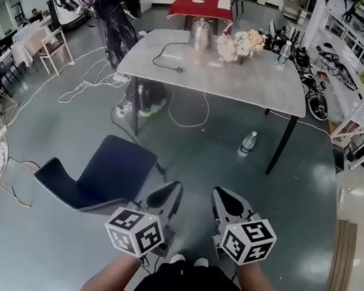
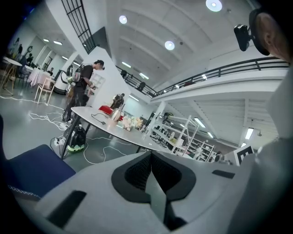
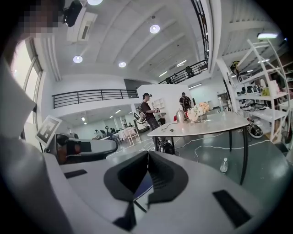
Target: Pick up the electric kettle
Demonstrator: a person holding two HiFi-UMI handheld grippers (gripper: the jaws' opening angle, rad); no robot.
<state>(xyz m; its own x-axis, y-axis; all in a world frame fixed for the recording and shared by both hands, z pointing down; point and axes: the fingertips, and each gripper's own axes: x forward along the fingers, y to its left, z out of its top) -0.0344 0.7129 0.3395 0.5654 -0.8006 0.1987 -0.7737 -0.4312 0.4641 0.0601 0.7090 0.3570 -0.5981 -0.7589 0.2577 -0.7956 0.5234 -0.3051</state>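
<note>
Left gripper [image 1: 173,191], right gripper [image 1: 220,197], both closed; one kettle [image 1: 199,34], one table [image 1: 246,84].

Electric kettle [image 1: 199,34]: polished metal, glossy.
Table [image 1: 259,92]: smooth pale top, matt.
Floor [image 1: 206,166]: glossy, reflective.
Chair [image 1: 113,168]: dark blue seat, looks cloth.
Bottle [image 1: 247,143]: clear plastic.
Tablecloth [image 1: 190,4]: red fabric.
Left gripper [image 1: 174,188], right gripper [image 1: 219,195]: matt grey plastic; pads [image 2: 137,171] black, ribbed.

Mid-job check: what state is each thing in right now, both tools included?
Left tool: shut, empty.
Right tool: shut, empty.
Electric kettle: upright on the table, untouched.
Black cord: lying on the table, plug end free.
Floor bottle: upright.
Blue chair: upright, seat empty.
</note>
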